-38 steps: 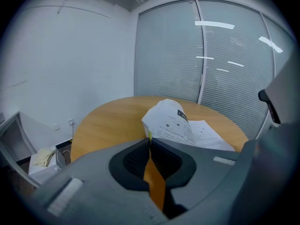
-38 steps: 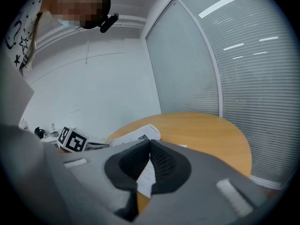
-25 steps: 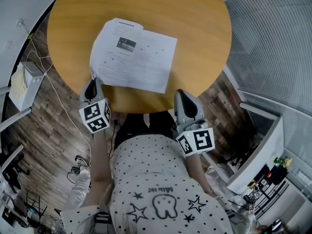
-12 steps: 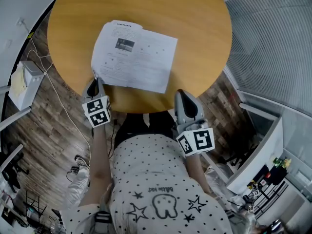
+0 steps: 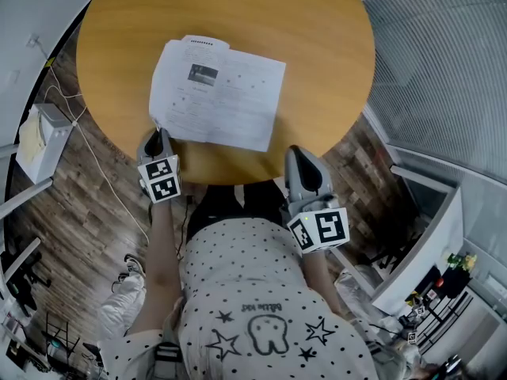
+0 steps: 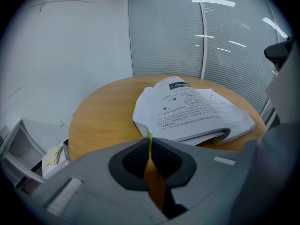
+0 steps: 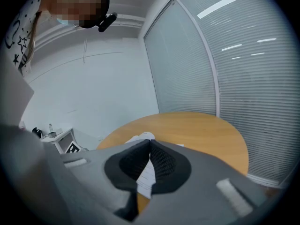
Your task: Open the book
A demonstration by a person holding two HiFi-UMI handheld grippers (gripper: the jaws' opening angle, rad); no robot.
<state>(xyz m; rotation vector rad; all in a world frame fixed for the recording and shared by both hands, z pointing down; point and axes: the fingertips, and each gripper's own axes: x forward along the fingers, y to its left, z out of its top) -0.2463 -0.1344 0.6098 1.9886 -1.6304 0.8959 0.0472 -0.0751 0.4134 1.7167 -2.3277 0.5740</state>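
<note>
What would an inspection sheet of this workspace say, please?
Surface: round wooden table, bare apart from the book.
Job's things: book lies open, pages up, near the front edge.
Clutter: nothing seen.
Grippers: left gripper shut, tips by the book's near left corner; right gripper shut, by its near right corner.
Cables: white cable trails over the floor left of the table.
Surroundings: wood floor, white unit at left, blinds at right.
</note>
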